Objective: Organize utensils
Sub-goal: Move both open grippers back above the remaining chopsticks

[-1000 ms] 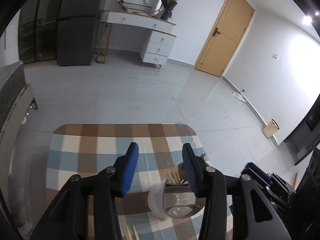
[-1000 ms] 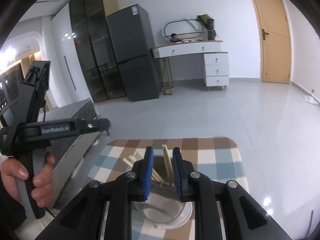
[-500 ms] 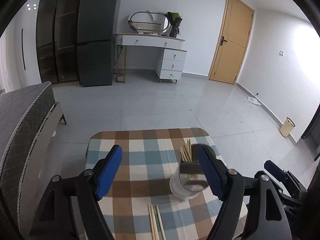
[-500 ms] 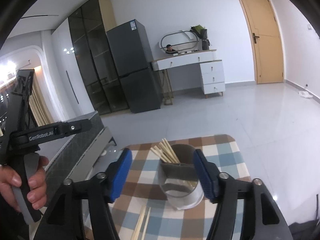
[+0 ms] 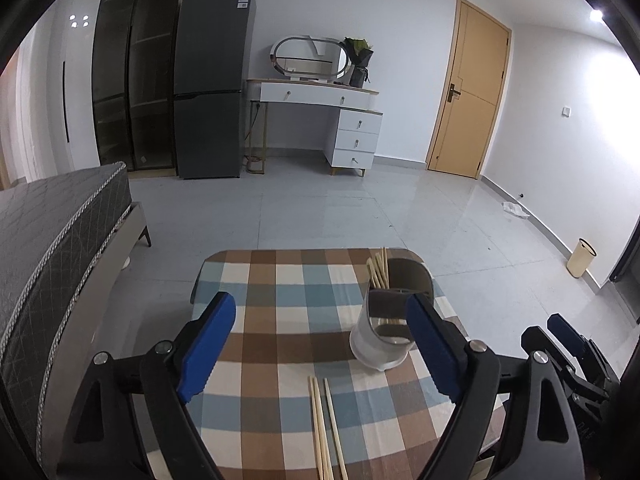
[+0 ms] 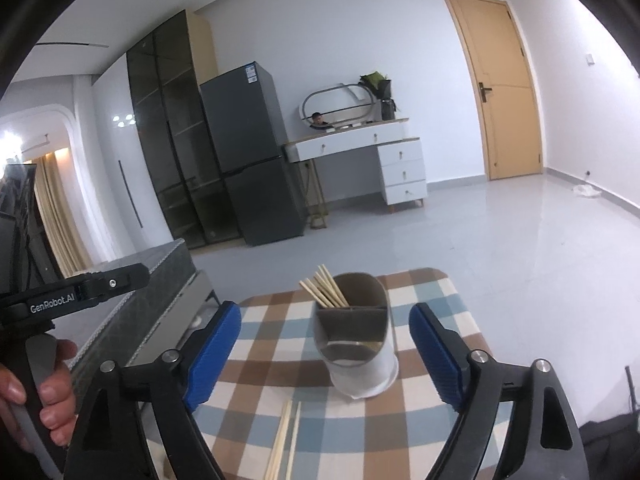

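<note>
Both blue-padded grippers, left (image 5: 320,346) and right (image 6: 325,354), just opened wide, empty; risk: knocking the grey-and-white chopstick-filled cup (image 6: 356,344) near the checked table's (image 5: 280,320) far right corner while reaching loose wooden chopsticks (image 5: 326,428) at the near edge.

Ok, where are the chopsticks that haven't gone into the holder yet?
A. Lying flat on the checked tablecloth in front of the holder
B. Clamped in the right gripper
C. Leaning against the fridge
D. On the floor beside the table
A: the loose chopsticks lie flat on the checked tablecloth, nearer the cameras than the holder, and both the left gripper and the right gripper are open and empty.
</note>
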